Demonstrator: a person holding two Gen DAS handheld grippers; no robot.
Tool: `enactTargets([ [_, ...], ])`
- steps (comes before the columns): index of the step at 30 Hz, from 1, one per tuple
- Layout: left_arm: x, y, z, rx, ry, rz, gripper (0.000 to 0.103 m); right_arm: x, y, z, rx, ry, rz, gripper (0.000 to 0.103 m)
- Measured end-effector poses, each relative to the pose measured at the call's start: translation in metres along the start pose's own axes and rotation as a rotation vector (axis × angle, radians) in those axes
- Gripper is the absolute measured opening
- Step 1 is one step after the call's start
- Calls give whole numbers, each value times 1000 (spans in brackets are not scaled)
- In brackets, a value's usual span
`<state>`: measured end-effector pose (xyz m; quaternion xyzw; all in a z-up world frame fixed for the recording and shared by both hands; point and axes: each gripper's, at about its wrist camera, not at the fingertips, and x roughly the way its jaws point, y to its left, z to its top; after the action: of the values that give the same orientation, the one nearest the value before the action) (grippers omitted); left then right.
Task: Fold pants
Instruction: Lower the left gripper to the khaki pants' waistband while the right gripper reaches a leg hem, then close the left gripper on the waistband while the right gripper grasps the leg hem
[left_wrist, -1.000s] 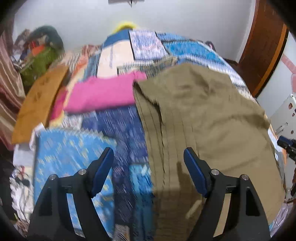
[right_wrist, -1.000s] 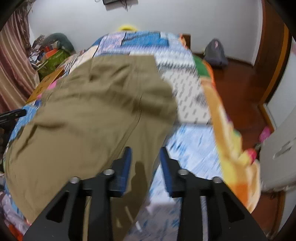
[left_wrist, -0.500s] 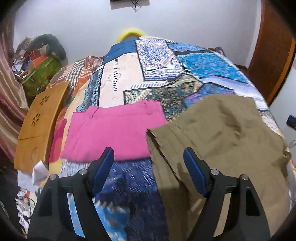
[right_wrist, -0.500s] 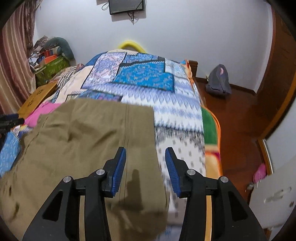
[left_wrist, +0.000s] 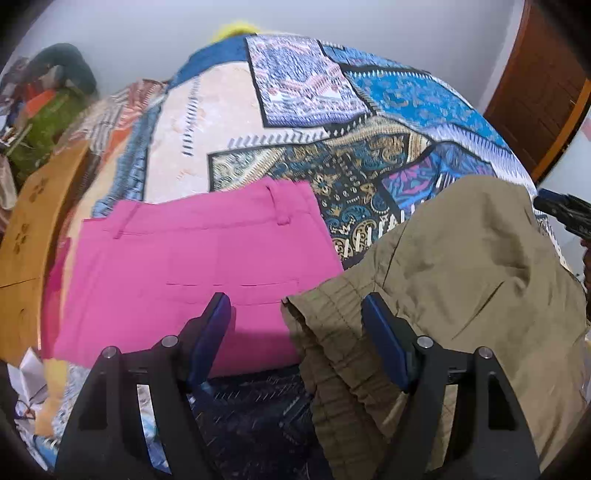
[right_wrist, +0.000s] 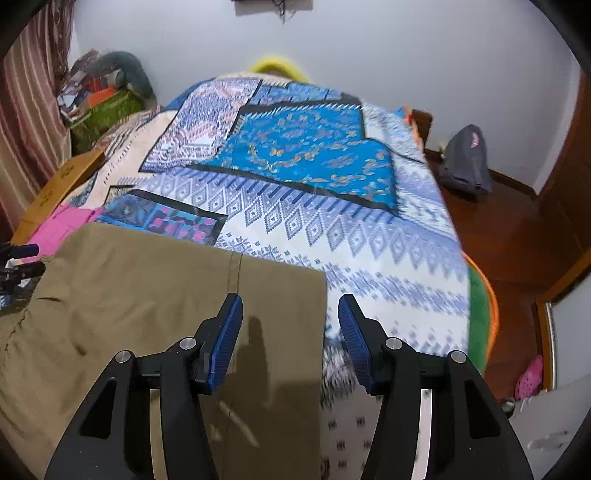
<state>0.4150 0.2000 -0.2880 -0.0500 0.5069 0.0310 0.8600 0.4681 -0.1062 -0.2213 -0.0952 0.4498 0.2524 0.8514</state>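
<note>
Olive-khaki pants (left_wrist: 461, 280) lie on a patchwork bedspread, their gathered waistband (left_wrist: 332, 332) at the left. My left gripper (left_wrist: 295, 332) is open and empty, its jaws either side of the waistband corner. In the right wrist view the pants (right_wrist: 147, 302) lie flat with a straight far edge. My right gripper (right_wrist: 290, 328) is open and empty over their right corner. The right gripper also shows at the right edge of the left wrist view (left_wrist: 565, 214).
Folded pink pants (left_wrist: 192, 266) lie left of the khaki pair. A wooden board (left_wrist: 26, 236) leans at the bed's left side. Piled clutter (right_wrist: 103, 96) sits at the far left corner. A grey bag (right_wrist: 465, 158) and wooden floor are right of the bed.
Both grippers have pulled back toward the near end of the pants. The right gripper has opened wider. The pants now lie flatter, and the pink pants show fully.
</note>
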Motion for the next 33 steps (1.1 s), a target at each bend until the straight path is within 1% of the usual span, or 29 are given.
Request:
enactTargets([
  [2,10,1,0,1,29,-33,75,17,0,4,-13,40,17,50],
  [4,16,4,-1,-6,40,-64,75,29,1,6,-32,64,26,50],
  [6,18,8,-2,-14,40,-108,69,30,1,6,-45,53,36,50],
  [7,17,8,-3,-12,38,-132,59,30,1,6,-49,52,40,50],
  [8,16,6,-3,-8,34,-153,42,29,0,5,-47,44,47,49],
  [9,14,3,-4,3,29,-173,38,28,1,5,-47,38,48,44],
  [11,11,-5,-4,29,10,-129,36,25,0,4,-47,21,22,33],
  [12,10,-7,-4,35,7,-113,36,24,-1,5,-42,12,6,20],
  [13,8,-9,-4,36,3,-96,33,22,-2,5,-32,5,9,6],
  [14,6,-9,-4,37,0,-85,30,21,-4,5,-25,1,19,5],
  [16,0,-10,-3,54,-22,-45,24,18,-2,5,-31,-17,3,5],
  [17,-3,-10,-2,63,-33,-30,17,16,-1,4,-39,-25,-5,5],
  [19,-10,-13,-2,95,-58,8,9,12,2,6,-45,-43,-25,3],
  [21,-17,-14,0,122,-90,44,5,8,0,9,-22,-64,-68,3],
  [22,-17,-15,1,127,-92,64,2,7,-3,11,-6,-71,-80,3],
  [25,-12,-13,5,112,-59,89,0,2,-9,16,31,-85,-85,2],
  [28,-8,-18,5,125,-44,115,0,-8,-6,17,35,-108,-93,2],
  [30,-13,-20,6,123,-61,128,0,-17,-5,17,36,-128,-92,2],
  [33,-33,-19,7,108,-109,112,0,-34,-6,19,45,-160,-78,2],
])
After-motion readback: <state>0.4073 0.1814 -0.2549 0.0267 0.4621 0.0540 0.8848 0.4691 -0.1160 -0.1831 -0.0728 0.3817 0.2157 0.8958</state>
